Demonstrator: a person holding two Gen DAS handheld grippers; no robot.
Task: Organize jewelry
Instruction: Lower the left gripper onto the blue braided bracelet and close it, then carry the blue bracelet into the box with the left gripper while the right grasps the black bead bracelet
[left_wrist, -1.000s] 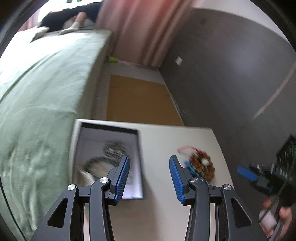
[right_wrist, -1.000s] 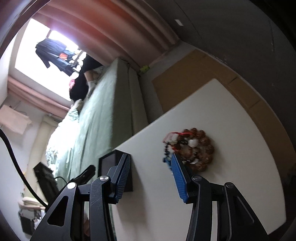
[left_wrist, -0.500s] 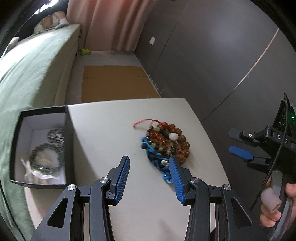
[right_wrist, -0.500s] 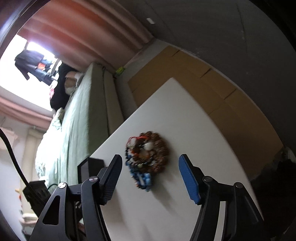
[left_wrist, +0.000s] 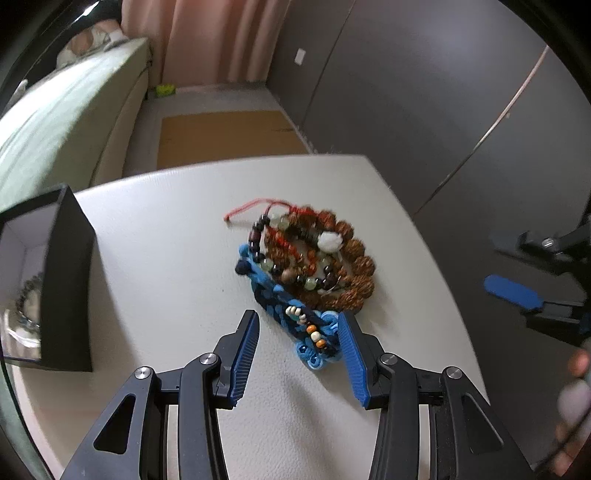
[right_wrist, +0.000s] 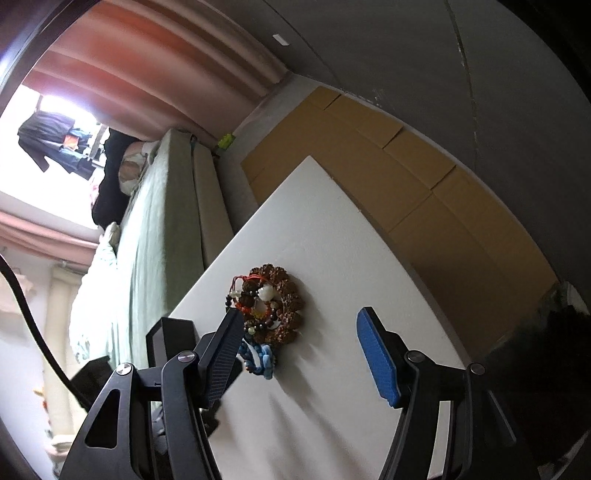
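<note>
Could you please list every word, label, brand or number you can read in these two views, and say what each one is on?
No text can be read in either view.
Black jewelry box: no label or print visible on its wall.
Blue woven bracelet and brown bead bracelet: beads only, no letters.
White wall plate: blank as far as can be seen.

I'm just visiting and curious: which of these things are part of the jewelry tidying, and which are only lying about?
Part of the job:
- pile of bead bracelets
- blue woven bracelet, lying between the open jaws of the left gripper
- black box, jewelry already inside
- right gripper, open and empty

Just lying about:
- green bed
- cardboard on the floor
- pink curtain
</note>
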